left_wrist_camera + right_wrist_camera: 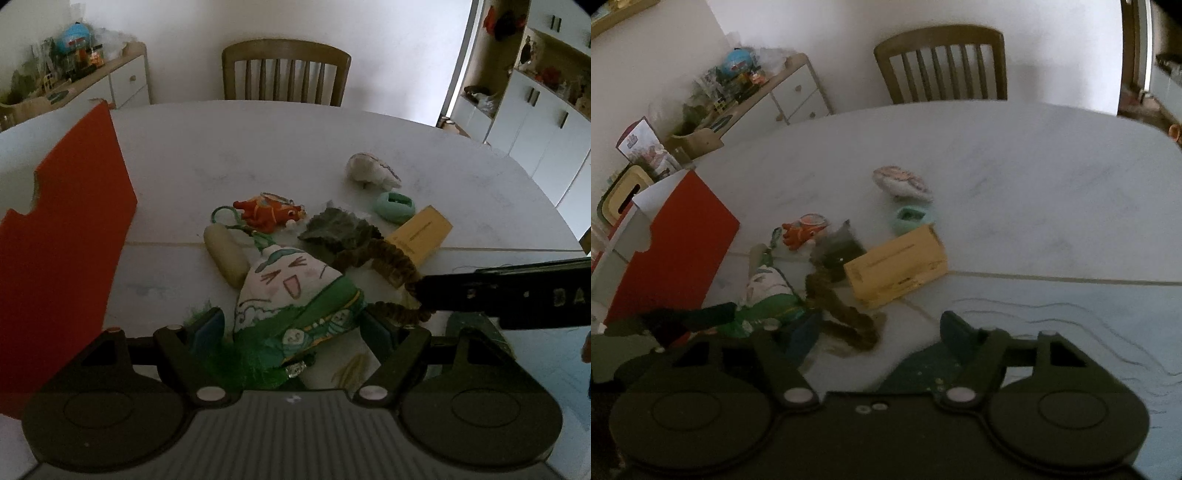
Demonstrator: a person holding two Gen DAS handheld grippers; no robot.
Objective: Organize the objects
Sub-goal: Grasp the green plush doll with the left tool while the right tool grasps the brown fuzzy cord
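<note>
The left gripper point(291, 328) is seen with its jaws spread wide around a white triangular cloth pouch printed with a laughing face and a green band point(295, 295); the pouch fills the gap between the two blue-padded fingers point(208, 328), but whether the pads press on it cannot be told. The pouch lies on the white marbled table point(258, 147), with a green cord loop at its top and a green tassel at its lower end, close to the gripper body. The right gripper point(879, 332) is held low over the table with its jaws parted and nothing clamped; a brown fuzzy scrunchie point(846, 314) lies just inside the left finger point(801, 336), and contact with it cannot be confirmed. In the left wrist view, one black finger of the right gripper is seen coming in from the right, its tip at the scrunchie. Around the pouch, a small heap of things is spread: a pale cream oblong piece point(225, 254) touching its left side, an orange and red fish toy point(269, 212) just behind, a grey-green crumpled cloth point(332, 229), a mint-green oval case point(394, 207), a flat yellow cardboard box point(897, 266), and, farther back, a white shell-like toy with pink markings point(901, 182). An open box with a red side and white flaps point(672, 243) stands at the left edge of the table; its inside is not shown. A wooden slat-backed chair point(286, 70) stands at the far side.
</note>
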